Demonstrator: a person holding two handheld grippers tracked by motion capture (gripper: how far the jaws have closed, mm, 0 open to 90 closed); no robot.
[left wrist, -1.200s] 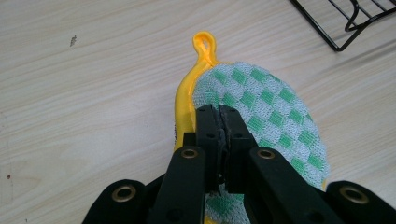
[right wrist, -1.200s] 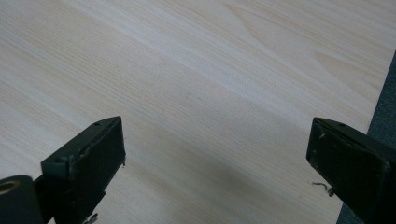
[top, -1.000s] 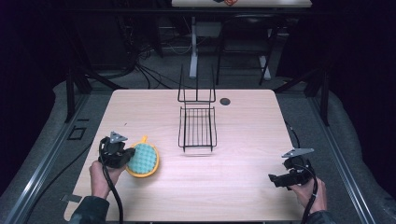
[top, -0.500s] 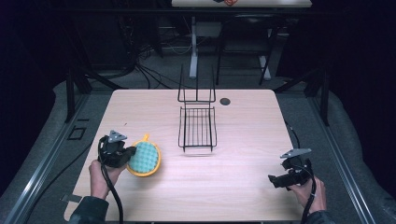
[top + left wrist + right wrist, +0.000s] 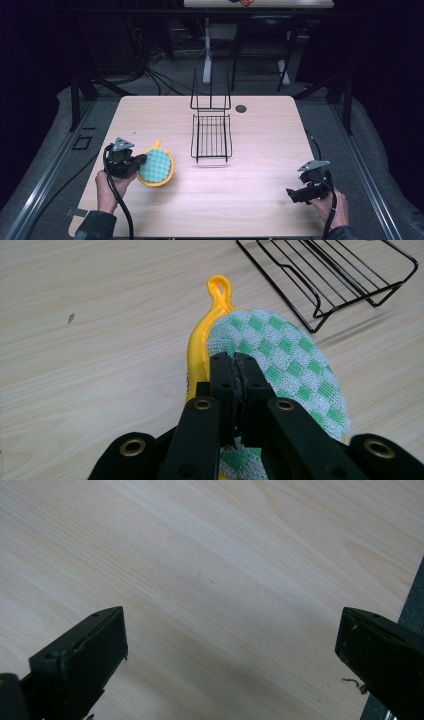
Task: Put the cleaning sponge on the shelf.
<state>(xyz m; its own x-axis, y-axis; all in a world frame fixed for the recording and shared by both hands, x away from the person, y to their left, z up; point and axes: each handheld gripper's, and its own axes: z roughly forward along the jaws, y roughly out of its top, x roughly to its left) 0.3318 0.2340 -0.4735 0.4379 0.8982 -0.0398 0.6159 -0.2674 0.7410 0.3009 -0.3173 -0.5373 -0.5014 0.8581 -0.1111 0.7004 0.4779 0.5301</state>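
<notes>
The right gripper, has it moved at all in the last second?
Yes, slightly: the right gripper has drifted toward the table's near edge, away from the wire rack.

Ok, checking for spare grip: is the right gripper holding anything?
No, the right gripper has its jaws wide apart over bare table.

Dark room; grey floor (image 5: 165, 75), cables (image 5: 150, 75), second table (image 5: 260, 4) beyond pale wood table (image 5: 270, 135).

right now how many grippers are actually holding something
1. The left gripper is shut on the edge of the green-checked potholder at the table's front left. The right gripper is open over bare wood at the front right.
</notes>
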